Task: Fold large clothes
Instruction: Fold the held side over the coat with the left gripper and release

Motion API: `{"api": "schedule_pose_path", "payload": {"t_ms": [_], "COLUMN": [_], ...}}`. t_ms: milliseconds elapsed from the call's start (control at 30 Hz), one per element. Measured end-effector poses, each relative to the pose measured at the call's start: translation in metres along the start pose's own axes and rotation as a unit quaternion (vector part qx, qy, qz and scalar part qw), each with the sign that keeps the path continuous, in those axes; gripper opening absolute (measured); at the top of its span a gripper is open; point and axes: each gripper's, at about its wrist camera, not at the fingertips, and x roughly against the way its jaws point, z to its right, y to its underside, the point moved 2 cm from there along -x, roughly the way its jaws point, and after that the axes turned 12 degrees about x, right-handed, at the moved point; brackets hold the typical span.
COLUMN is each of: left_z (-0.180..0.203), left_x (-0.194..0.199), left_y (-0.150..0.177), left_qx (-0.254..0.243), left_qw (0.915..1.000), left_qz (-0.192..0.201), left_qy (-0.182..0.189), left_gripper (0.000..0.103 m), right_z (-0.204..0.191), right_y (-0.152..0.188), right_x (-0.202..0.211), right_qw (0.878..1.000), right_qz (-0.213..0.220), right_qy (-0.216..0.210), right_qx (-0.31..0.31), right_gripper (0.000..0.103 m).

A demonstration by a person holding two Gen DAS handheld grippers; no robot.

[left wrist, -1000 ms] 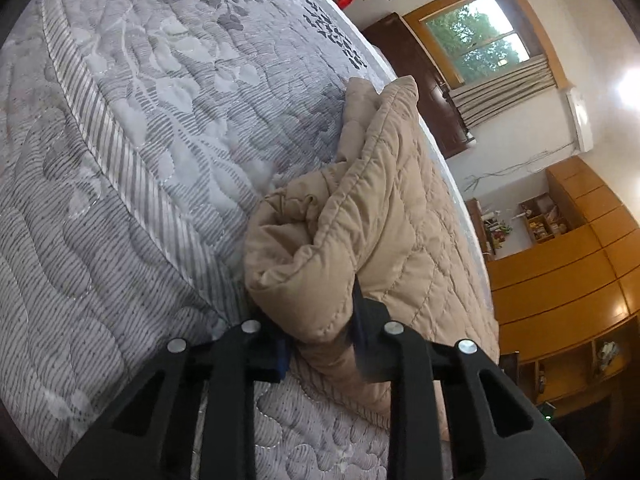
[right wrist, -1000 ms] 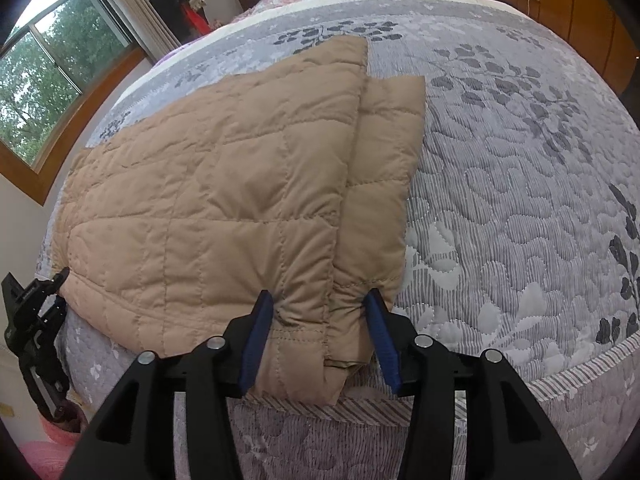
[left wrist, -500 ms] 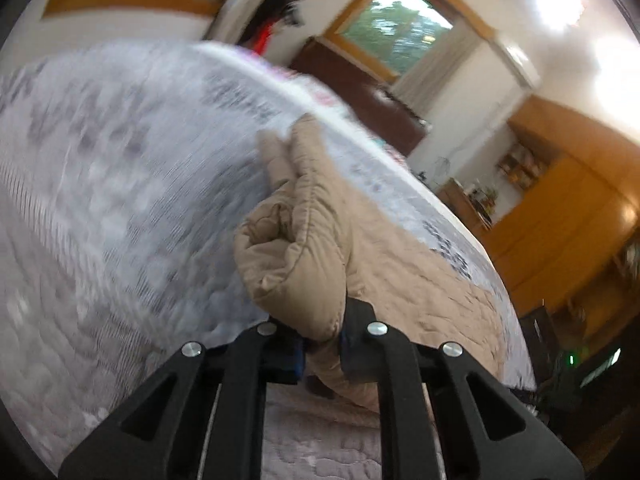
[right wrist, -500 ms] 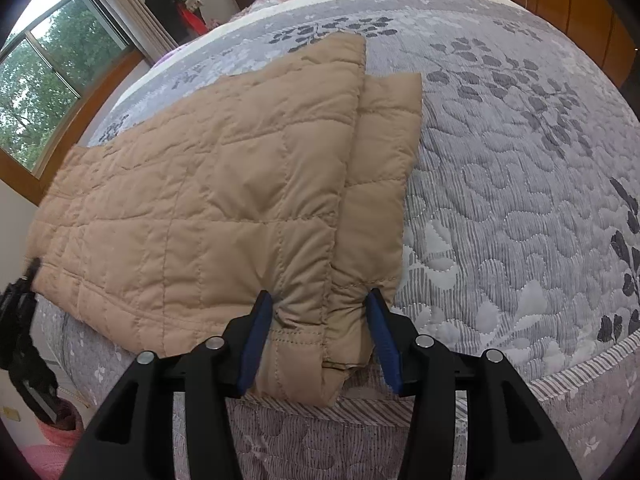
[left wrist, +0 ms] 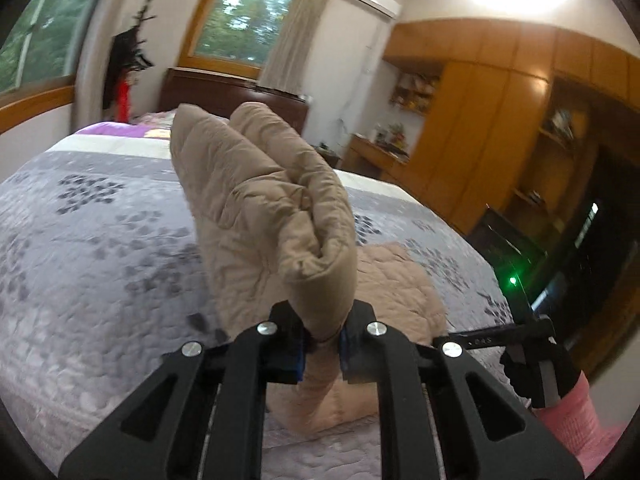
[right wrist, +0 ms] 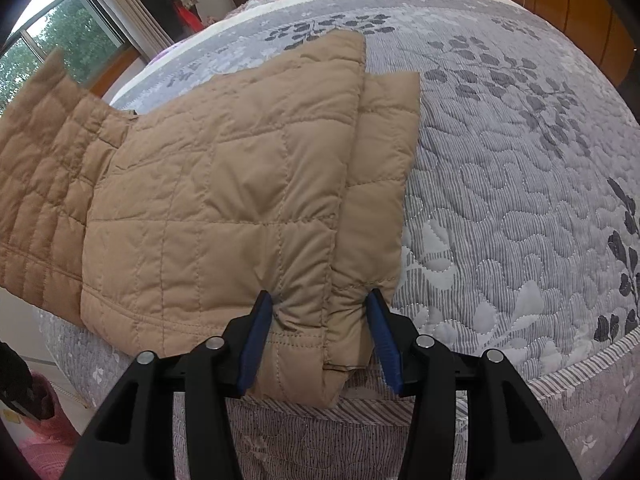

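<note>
1. Your left gripper [left wrist: 320, 346] is clenched on a bunched corner of the tan quilted jacket [right wrist: 224, 208], holding it raised above the bed [right wrist: 520, 200].
2. Your right gripper [right wrist: 320, 328] grasps the jacket's folded edge at the bed's 6 o'clock side.
3. The rest of the jacket lies flat on the grey bedspread, spreading toward 10 o'clock.

wrist views close, sharing jacket [left wrist: 280, 216], bed [right wrist: 500, 184]

A home bedroom; quilted bed [right wrist: 500, 200]; wooden wardrobes [left wrist: 480, 128]; curtained window [left wrist: 240, 20].
</note>
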Motion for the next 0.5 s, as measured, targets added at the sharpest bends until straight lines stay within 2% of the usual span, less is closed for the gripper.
{"api": "schedule_pose_path", "payload": {"t_ms": [200,500], "left_z": [0.026,0.034], "left_x": [-0.031,-0.083], "left_y": [0.012,0.029], "left_qx": [-0.023,-0.031], "left_qw": [0.9987,0.9934], "left_qz": [-0.041,-0.107], "left_qy": [0.019,0.027], "left_gripper": [0.010,0.010], "right_z": [0.000,-0.001], "right_y": [0.000,0.000], "right_x": [0.000,0.000], "right_qw": [1.000,1.000], "right_qz": [0.001,0.002], "right_qy": [0.000,-0.002], "right_qx": [0.000,-0.001], "right_gripper": [0.049,0.050]}}
